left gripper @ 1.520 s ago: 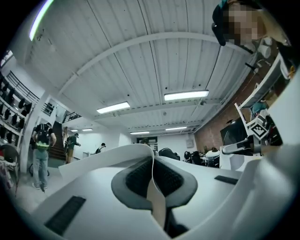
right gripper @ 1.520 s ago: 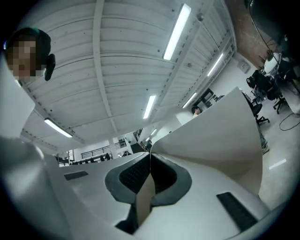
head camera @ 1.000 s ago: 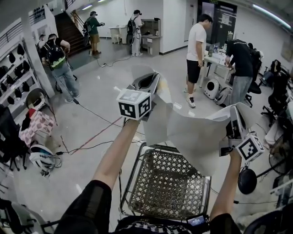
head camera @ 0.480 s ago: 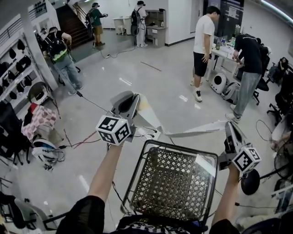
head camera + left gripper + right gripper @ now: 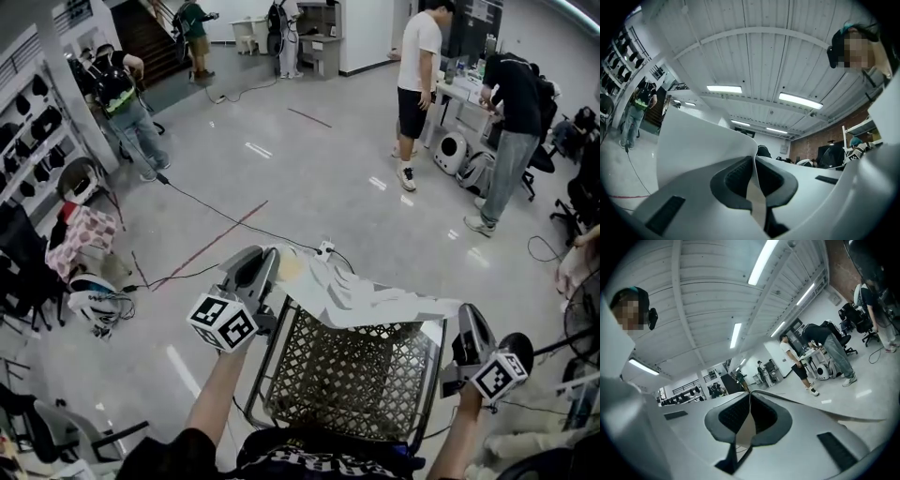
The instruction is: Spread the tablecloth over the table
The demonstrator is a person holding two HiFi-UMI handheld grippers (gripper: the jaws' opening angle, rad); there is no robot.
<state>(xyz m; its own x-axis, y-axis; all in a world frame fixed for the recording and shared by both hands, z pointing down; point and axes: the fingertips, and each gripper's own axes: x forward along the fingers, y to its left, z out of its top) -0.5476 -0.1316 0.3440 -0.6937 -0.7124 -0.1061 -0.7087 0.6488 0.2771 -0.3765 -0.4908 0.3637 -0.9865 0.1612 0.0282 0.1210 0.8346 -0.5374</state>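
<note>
While the left gripper (image 5: 270, 257) sits lower left and the right gripper (image 5: 467, 316) lower right, each one's pinched tight on an edge of the white tablecloth (image 5: 367, 300), which sags over the far side of the mesh table (image 5: 342, 380), bottom center.

Metal mesh table (image 5: 349, 377) — white tablecloth (image 5: 375, 300) over its far edge
</note>
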